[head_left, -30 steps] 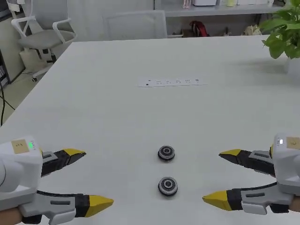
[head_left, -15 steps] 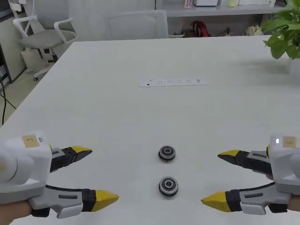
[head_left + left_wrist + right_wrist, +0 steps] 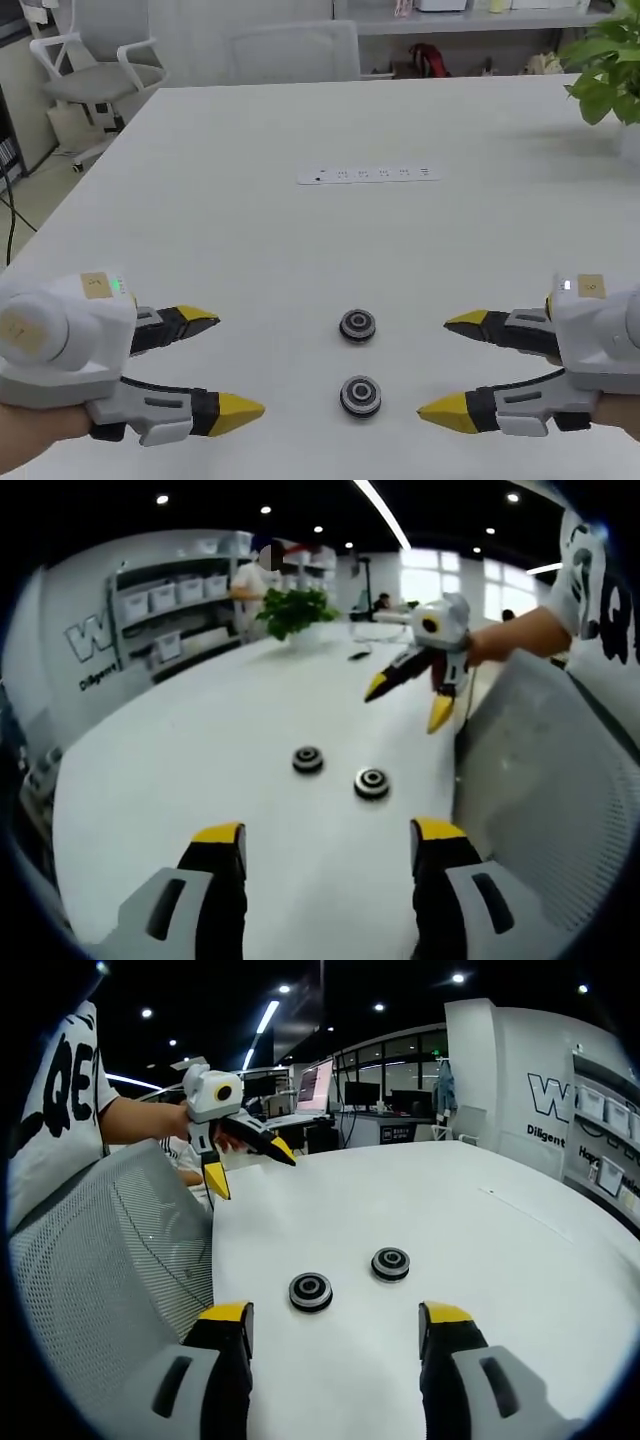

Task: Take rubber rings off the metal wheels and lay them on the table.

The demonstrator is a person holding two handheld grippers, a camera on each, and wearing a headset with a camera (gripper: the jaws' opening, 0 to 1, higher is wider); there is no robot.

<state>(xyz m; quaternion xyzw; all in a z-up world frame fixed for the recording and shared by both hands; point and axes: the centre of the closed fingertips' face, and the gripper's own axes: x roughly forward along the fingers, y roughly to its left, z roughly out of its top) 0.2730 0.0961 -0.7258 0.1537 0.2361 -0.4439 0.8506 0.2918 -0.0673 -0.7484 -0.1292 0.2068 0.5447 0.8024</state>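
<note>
Head view: the left gripper [image 3: 238, 364] and right gripper [image 3: 434, 366], both empty with jaws spread wide, face each other low over the table [image 3: 300, 240], the near wheel [image 3: 360, 395] and far wheel [image 3: 358, 325] lying between them, untouched.

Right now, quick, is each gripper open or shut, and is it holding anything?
Left gripper: open, holding nothing.
Right gripper: open, holding nothing.

We look across a pale surface [image 3: 200, 220] with a power strip [image 3: 368, 176] at 12 o'clock, a white office chair [image 3: 90, 75] at 10, a leafy plant [image 3: 605, 75] at 2, and shelving [image 3: 460, 20] beyond.
</note>
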